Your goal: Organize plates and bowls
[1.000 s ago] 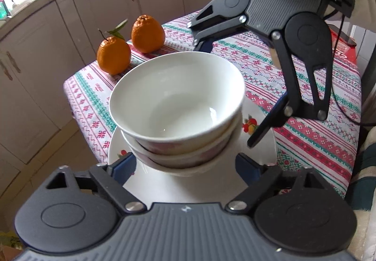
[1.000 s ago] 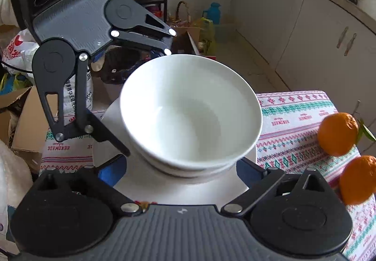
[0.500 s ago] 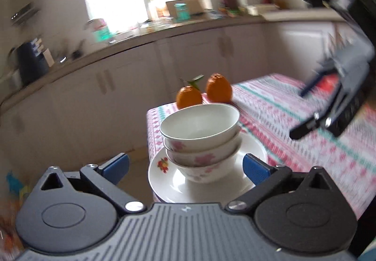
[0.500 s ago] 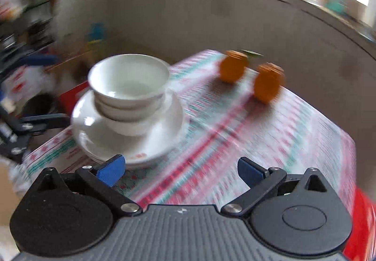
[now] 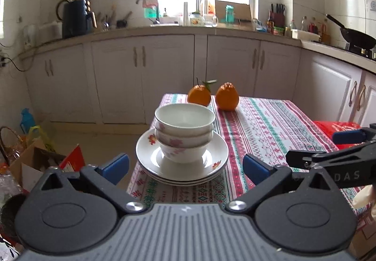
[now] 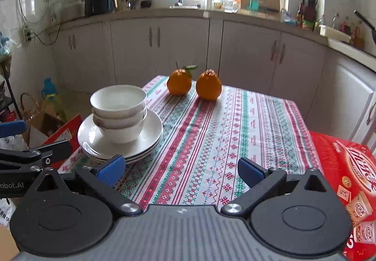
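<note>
Three white bowls with pink flowers are nested and stand on a stack of white plates at the near left corner of the table; they also show in the right wrist view, on the plates. My left gripper is open and empty, just in front of the plates. My right gripper is open and empty, over the tablecloth to the right of the stack. Each gripper shows at the edge of the other's view.
Two oranges sit at the table's far edge. The striped tablecloth covers the table. A red box lies at the near right. Cardboard boxes and bags stand on the floor at left. Cabinets line the back wall.
Both grippers pulled back and away from the bowl stack and now look level across the table. The right gripper moved to the right of the stack. The bowls and plates stayed put.
</note>
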The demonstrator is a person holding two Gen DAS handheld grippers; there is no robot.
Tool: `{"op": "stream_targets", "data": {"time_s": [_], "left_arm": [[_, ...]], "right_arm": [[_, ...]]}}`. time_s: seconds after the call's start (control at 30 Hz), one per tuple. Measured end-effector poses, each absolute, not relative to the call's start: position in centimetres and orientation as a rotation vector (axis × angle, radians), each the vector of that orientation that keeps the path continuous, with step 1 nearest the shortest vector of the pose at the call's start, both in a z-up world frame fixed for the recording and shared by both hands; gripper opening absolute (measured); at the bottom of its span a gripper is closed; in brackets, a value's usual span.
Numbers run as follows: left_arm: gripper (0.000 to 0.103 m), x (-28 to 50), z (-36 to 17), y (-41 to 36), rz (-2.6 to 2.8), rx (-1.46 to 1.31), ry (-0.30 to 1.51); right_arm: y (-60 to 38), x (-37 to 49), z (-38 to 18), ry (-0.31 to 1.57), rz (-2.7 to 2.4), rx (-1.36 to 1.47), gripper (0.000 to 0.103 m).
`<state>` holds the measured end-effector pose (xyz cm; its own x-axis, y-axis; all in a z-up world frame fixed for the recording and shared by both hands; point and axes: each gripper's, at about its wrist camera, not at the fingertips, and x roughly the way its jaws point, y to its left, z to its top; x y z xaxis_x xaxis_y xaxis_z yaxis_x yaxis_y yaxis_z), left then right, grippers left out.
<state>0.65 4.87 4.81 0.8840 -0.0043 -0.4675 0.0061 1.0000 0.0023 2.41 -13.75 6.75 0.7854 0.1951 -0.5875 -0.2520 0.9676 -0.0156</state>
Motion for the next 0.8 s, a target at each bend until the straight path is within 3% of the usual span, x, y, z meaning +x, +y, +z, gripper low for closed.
{"op": "stream_targets", "data": {"time_s": [0.8], "left_arm": [[0.102,-0.9,5.6,4.3,0.040,-0.001,0.470]], "right_arm": [[-13.4,0.4,7.3,0.556,0.181,-0.100,0.103]]}}
